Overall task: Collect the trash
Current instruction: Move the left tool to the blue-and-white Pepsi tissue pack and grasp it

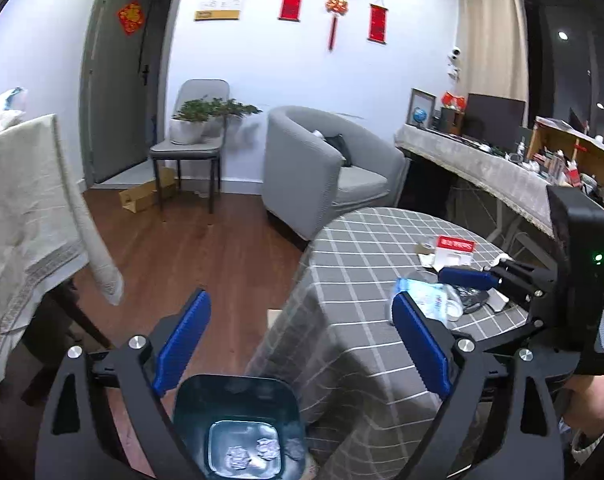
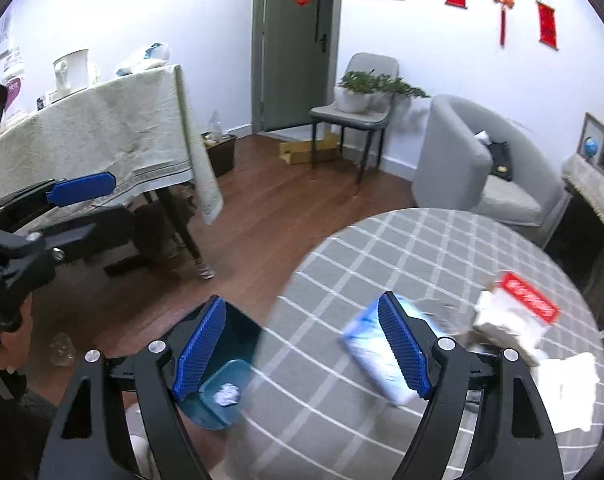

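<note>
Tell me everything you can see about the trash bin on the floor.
The bin is a dark teal, squarish container with rounded corners, plastic by its look, standing upright and open-topped on the wood floor beside the checked table. A few crumpled whitish wads lie on its bottom. The open left gripper hangs above it, not touching.

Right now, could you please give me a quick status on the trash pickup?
Left tool open, empty, above the bin. Right tool open, empty, over the table. Plastic bottle and white box uncollected. Nothing in the way.
</note>
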Demonstrator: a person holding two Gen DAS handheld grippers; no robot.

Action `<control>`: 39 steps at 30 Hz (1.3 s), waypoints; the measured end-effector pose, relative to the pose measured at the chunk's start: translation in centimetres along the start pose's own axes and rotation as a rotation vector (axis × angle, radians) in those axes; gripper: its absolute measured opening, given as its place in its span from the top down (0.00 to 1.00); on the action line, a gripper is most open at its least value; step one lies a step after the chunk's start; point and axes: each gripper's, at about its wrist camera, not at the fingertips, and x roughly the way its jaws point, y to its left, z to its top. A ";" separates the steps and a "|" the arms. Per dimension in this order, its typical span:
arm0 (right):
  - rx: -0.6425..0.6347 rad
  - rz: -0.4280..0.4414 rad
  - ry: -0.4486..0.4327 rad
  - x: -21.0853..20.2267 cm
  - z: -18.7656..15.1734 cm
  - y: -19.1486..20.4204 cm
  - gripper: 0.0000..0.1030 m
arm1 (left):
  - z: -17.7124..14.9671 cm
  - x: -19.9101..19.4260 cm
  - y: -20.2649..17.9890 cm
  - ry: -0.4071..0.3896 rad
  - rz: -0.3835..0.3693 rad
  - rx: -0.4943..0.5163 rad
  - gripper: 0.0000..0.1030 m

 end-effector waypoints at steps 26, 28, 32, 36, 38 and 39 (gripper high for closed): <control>0.109 -0.147 0.008 -6.8 -8.5 -14.1 0.21 | -2.9 12.6 -10.6 0.219 -0.167 0.083 0.08; 0.118 -0.151 0.017 -7.1 -9.1 -14.9 0.20 | -3.1 12.9 -11.0 0.225 -0.161 0.095 0.08; 0.112 -0.130 0.044 -7.0 -9.9 -15.4 0.20 | -3.4 13.7 -11.5 0.234 -0.131 0.114 0.08; 0.095 -0.123 0.064 -7.1 -10.7 -15.6 0.20 | -3.7 14.4 -12.0 0.246 -0.106 0.136 0.10; 0.099 -0.106 0.064 -7.3 -10.9 -15.8 0.20 | -3.8 14.7 -12.3 0.253 -0.098 0.142 0.15; 0.108 -0.090 0.060 -7.5 -11.1 -16.1 0.20 | -3.9 14.9 -12.3 0.257 -0.092 0.143 0.18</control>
